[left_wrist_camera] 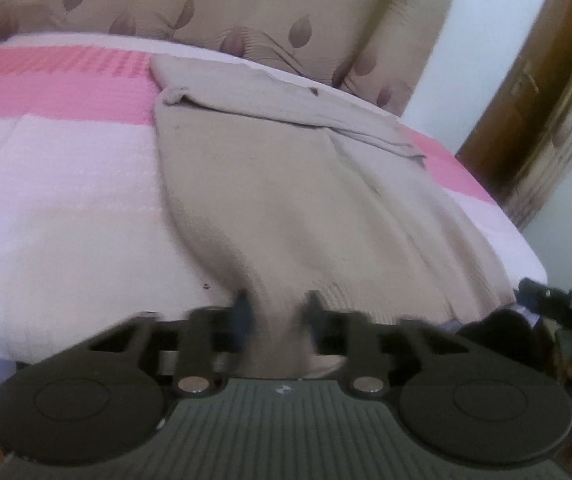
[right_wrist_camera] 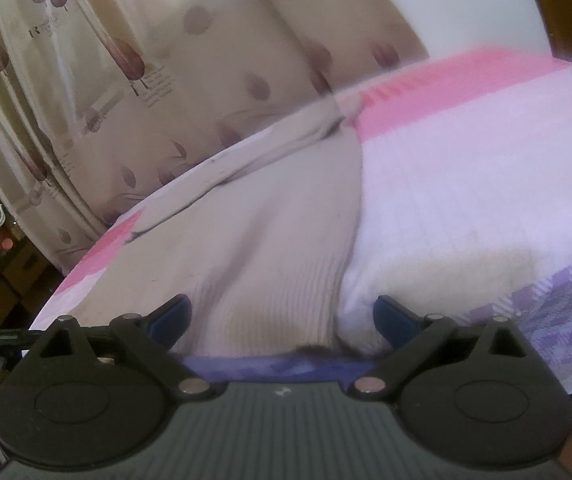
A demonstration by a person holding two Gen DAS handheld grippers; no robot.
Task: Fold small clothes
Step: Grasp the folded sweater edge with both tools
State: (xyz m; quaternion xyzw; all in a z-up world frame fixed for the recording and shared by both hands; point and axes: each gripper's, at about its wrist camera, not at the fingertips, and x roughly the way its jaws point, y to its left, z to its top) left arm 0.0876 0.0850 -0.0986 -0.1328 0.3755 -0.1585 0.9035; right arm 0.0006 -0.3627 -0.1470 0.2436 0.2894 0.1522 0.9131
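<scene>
Left wrist alone shows left gripper (left_wrist_camera: 277,308) pinching the sweater (left_wrist_camera: 286,184).

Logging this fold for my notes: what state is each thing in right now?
Sweater: flat on the bed, sleeve folded across the top, hem bunched.
Left tongs: shut on the hem.
Right tongs: open, hem between the jaws, not pinched.
Bed cover: spread under the sweater.
</scene>
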